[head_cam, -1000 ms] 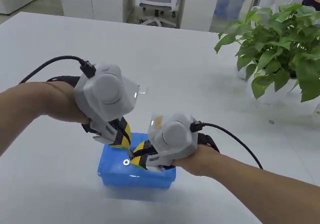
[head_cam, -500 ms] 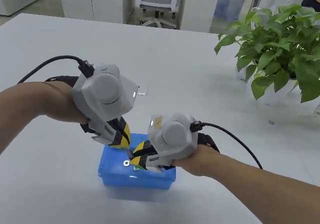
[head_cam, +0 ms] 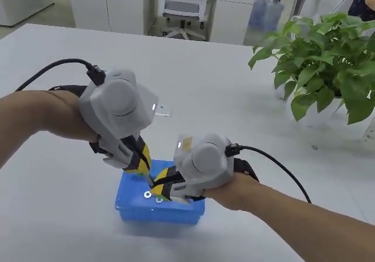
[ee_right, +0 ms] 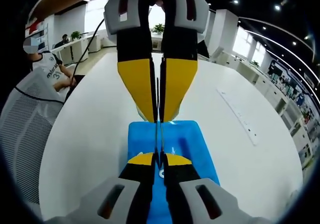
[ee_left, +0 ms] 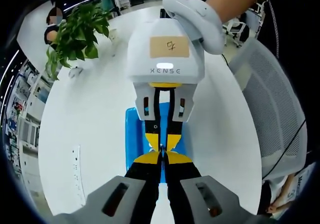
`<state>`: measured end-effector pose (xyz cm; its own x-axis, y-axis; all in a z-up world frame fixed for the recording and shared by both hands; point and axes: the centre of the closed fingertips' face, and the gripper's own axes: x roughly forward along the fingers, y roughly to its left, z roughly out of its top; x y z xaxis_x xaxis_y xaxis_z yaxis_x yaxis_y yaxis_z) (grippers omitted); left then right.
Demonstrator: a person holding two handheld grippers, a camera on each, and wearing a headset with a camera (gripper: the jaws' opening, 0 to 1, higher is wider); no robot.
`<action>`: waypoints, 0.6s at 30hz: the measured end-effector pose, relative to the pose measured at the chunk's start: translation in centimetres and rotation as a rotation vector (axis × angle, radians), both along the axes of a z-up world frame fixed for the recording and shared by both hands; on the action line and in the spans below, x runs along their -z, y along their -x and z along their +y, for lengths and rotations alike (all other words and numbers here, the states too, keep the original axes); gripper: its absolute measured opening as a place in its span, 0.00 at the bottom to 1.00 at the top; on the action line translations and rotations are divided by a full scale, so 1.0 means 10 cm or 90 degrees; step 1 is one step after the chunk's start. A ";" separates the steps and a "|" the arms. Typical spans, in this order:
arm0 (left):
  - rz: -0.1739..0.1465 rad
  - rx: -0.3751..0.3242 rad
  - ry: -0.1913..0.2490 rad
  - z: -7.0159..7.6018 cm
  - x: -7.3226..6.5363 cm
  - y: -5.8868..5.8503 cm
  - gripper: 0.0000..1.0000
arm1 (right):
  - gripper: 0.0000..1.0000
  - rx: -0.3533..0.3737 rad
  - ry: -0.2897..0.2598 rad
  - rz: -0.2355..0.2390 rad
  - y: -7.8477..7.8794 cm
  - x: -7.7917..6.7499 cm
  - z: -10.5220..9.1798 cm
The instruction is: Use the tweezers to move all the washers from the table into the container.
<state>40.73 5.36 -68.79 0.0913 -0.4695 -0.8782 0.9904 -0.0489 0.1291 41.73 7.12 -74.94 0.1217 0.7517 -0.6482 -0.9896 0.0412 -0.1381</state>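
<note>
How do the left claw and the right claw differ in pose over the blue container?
Height: the left claw stands higher, reaching in from above; the right claw sits lower, near the rim of the blue container. Direction: the left claw points steeply down; the right claw lies nearly level, pointing toward it. Shared: both have yellow-and-black jaws, shut tip to tip on what look like thin tweezers.

A leafy plant [head_cam: 319, 57] stands on the white table [head_cam: 222, 92].
</note>
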 end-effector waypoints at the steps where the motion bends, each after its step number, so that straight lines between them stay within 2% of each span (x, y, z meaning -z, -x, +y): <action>1: -0.001 0.001 0.000 0.00 -0.02 0.00 0.06 | 0.08 0.001 -0.003 -0.006 0.00 -0.02 -0.01; 7: -0.001 0.006 0.003 -0.02 -0.11 0.03 0.06 | 0.07 0.006 -0.013 -0.012 0.04 -0.13 -0.03; 18: 0.003 0.017 0.011 -0.05 -0.23 0.19 0.06 | 0.05 -0.002 -0.017 -0.022 0.20 -0.25 -0.08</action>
